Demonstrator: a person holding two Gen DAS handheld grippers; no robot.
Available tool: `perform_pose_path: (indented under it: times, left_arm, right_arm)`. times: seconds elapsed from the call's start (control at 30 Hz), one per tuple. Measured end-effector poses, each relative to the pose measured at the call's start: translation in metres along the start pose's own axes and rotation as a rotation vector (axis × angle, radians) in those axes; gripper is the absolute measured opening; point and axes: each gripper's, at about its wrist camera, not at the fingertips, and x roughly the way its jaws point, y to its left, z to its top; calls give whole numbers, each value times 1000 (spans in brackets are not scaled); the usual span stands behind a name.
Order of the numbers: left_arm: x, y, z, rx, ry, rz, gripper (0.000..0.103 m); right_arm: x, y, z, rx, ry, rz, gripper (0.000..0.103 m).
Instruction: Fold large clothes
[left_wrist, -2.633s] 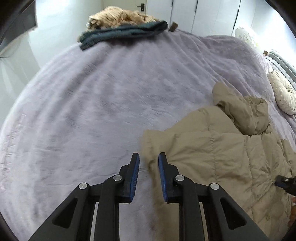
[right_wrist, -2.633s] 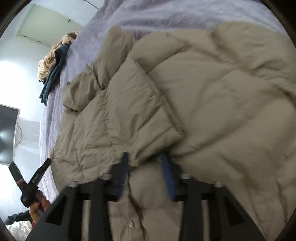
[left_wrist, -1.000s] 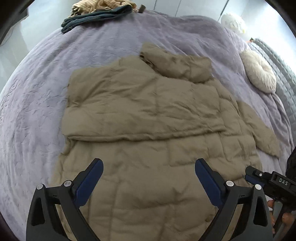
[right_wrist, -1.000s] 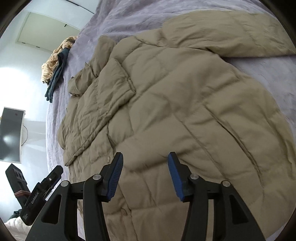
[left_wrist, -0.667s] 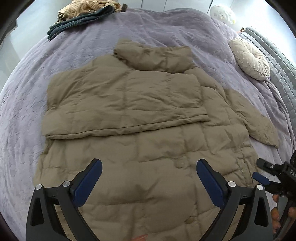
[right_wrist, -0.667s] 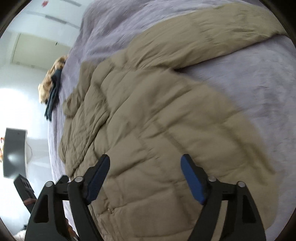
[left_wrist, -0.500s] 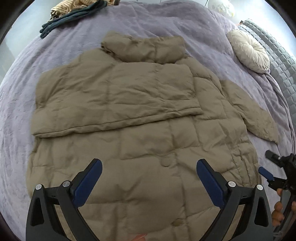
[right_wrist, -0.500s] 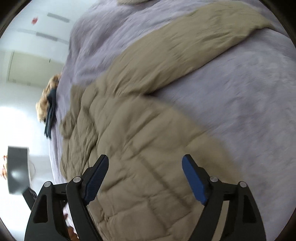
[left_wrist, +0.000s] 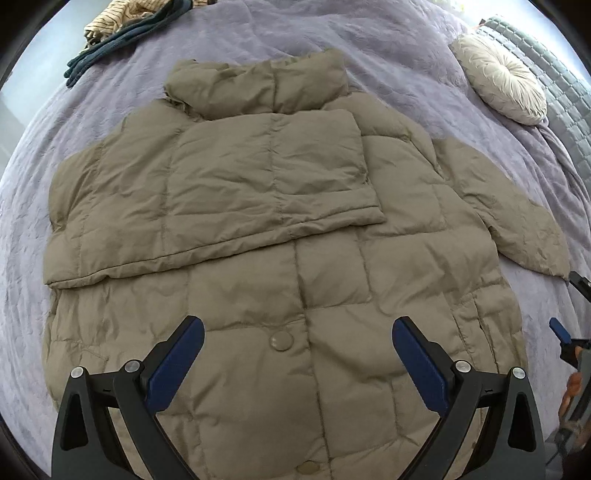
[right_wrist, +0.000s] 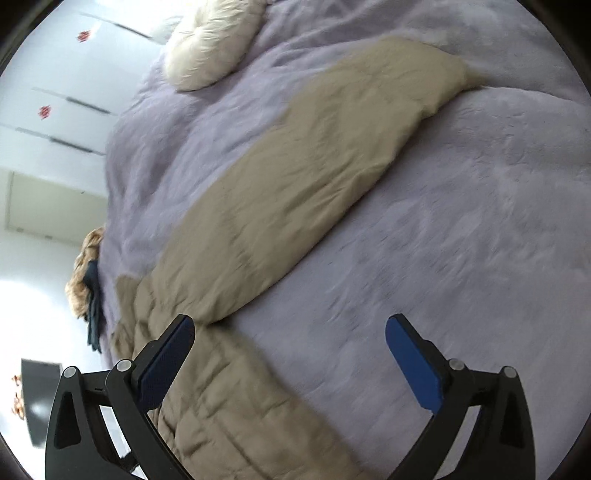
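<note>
With the puffer jacket (left_wrist: 280, 236) as the landmark, a heap of other clothes (left_wrist: 122, 26) lay far off beyond its collar on the left, at the edge of the purple bedspread (left_wrist: 388, 48). The jacket lay flat, front up, its left sleeve already folded across the chest. The left gripper (left_wrist: 295, 354) hovered over the hem, fingers spread wide with nothing between them. To the right, the unfolded sleeve (left_wrist: 517, 218) stretched out and down from the shoulder, its long axis slanting away from the body, with a round cushion (left_wrist: 506, 92) beyond it. The right gripper (right_wrist: 288, 350) was the nearer one to it: the sleeve (right_wrist: 314, 177) lay ahead and to the left of its fingers, cuff farthest away. Its jaws had just been opening and stood fully apart over bare bedspread, holding nothing. A second earlier they were half as wide and aimed at the jacket's body; the left view had since centred on the jacket.
</note>
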Motion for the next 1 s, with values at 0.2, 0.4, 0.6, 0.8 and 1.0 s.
perform_pose_path:
  times: [0.2, 0.4, 0.6, 0.8, 1.0]
  left_arm:
    - [0, -16, 5, 34, -16, 17, 102]
    - [-2, -26, 14, 52, -30, 40, 102]
    - [0, -30, 21, 54, -34, 43, 102]
    - [-1, -25, 25, 42, -40, 40, 102]
    - [-15, -6, 38, 25, -98, 65, 102]
  right_arm:
    - [8, -42, 48, 181, -61, 104, 103]
    - [26, -70, 91, 401, -90, 279, 102]
    - [52, -75, 116, 517, -52, 329, 48]
    - [57, -59, 119, 508, -30, 454, 8]
    - [37, 10, 125, 305, -13, 569, 8]
